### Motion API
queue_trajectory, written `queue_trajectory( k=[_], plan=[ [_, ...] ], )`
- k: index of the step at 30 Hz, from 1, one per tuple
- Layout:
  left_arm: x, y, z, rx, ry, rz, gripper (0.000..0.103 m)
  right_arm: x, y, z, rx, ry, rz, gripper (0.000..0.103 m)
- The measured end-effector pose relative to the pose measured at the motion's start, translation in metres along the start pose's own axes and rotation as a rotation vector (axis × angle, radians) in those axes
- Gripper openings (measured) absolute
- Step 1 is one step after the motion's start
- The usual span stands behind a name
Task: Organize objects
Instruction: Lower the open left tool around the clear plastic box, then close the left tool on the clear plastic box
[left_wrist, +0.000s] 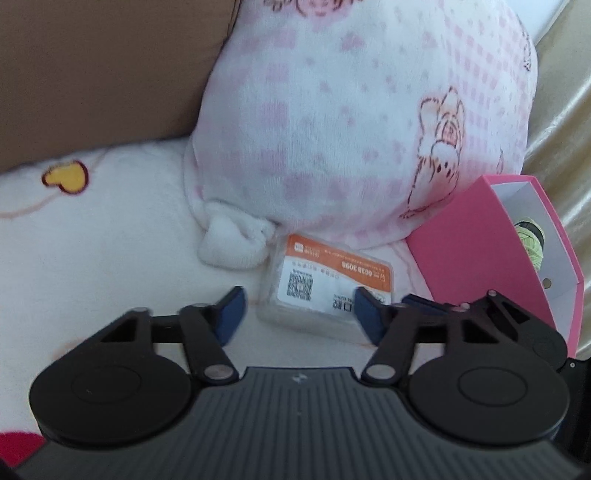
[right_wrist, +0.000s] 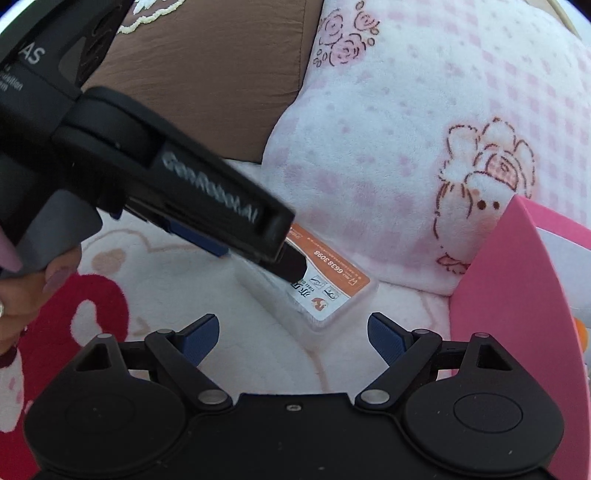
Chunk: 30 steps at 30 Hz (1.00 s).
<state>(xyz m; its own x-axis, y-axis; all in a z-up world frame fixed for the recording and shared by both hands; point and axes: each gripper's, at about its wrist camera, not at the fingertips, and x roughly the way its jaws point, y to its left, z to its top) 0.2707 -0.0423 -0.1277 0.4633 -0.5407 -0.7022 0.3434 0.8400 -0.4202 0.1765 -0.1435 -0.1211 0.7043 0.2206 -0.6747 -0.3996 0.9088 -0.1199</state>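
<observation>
A clear plastic case with an orange and white label lies flat on the white fleece blanket, against the foot of a pink pillow. My left gripper straddles the case, one blue pad on each side. A narrow gap shows at the left pad; the right pad sits at the case's edge. In the right wrist view the left gripper reaches in from the upper left onto the case. My right gripper stands open just short of the case's near corner, holding nothing.
A pink open box with a white inside stands right of the case and holds a green ball of thread. The pink-checked pillow and a brown cushion close off the back. A person's hand grips the left gripper's handle.
</observation>
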Motion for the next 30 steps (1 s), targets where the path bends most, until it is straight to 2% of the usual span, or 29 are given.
queue_trajectory(
  k=[6,14,21,26,30],
  plan=[
    [-0.001,-0.001,-0.006,-0.046,-0.001,-0.025,0.052,0.006,-0.003,0.000,0.008,0.011,0.036,0.087],
    [-0.008,-0.008,-0.021,-0.066,0.028,-0.020,0.052,0.002,-0.002,-0.003,0.022,0.017,0.063,0.089],
    [-0.024,-0.007,-0.049,-0.159,0.102,-0.058,0.052,-0.011,0.005,-0.014,0.037,0.039,0.103,0.089],
    [-0.035,-0.016,-0.073,-0.168,0.172,-0.057,0.053,-0.028,0.010,-0.023,0.074,0.081,0.166,0.089],
    [-0.037,-0.020,-0.085,-0.171,0.199,-0.049,0.053,-0.033,0.016,-0.031,0.038,0.091,0.187,0.091]
  ],
)
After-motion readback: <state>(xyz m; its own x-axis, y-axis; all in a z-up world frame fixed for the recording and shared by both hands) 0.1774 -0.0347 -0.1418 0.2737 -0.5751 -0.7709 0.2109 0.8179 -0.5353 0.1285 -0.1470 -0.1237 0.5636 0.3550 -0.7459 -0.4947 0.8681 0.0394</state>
